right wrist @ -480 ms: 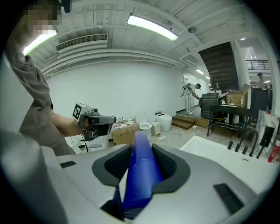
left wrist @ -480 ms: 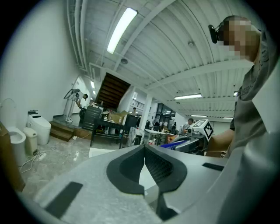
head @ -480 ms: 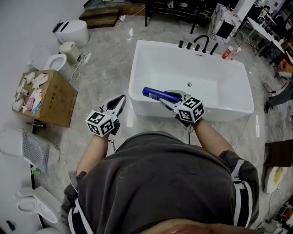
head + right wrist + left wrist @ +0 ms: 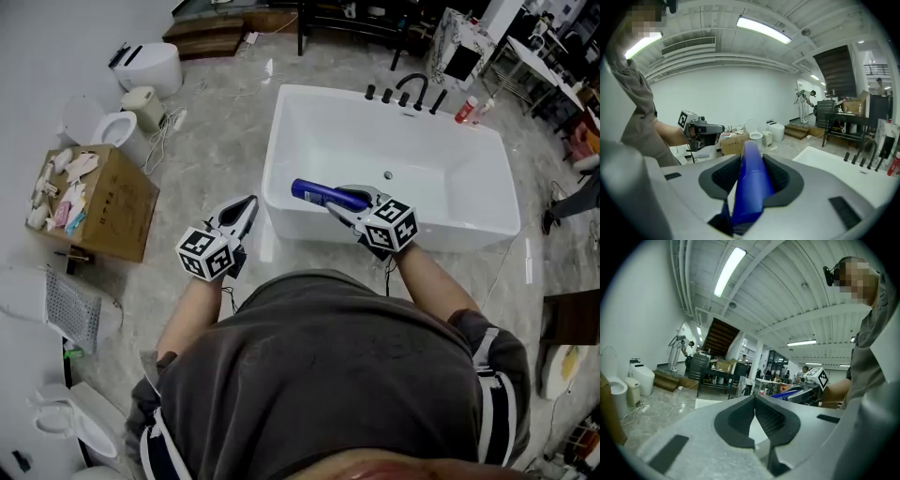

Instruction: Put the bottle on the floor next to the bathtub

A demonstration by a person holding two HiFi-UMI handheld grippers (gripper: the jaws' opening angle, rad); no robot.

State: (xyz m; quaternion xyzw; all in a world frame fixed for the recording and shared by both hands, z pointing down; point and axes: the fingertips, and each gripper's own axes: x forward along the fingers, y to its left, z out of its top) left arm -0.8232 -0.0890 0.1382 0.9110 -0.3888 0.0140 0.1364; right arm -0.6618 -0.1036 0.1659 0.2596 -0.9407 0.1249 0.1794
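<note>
Nearest the camera, the person's grey-shirted torso (image 4: pixel 328 375) fills the lower part of the head view, with both forearms reaching forward. Neither has moved visibly since half a second ago.

The left gripper (image 4: pixel 247 206) hovers over the marble floor (image 4: pixel 206 155) just off the near left corner of the bathtub (image 4: pixel 281 141). Its jaws are clenched tip to tip and nothing is between them.

The right gripper (image 4: pixel 349 201) is clamped on the blue bottle (image 4: pixel 317 193), and its own view shows the blue body wedged between the two dark pads. The bottle lies roughly level, pointing to the person's left. It is held in the air over the inside of the tub, close to the near wall (off the floor and clear of the tub's bottom). It may have crept slightly leftward since the earlier frame, but the shift is too slight to be sure.

Beyond the grippers, the white bathtub is empty apart from its drain (image 4: pixel 388 173), and black tap fittings (image 4: pixel 411 91) stand on its far rim. A red-and-white bottle (image 4: pixel 466 109) sits near the far right corner. To the left, well away from the tub, an open cardboard box (image 4: pixel 105 204) holds oddments, and a toilet (image 4: pixel 105 127) stands beyond it. At the far right edge a partly seen figure (image 4: pixel 583 192) has shifted a little.
</note>
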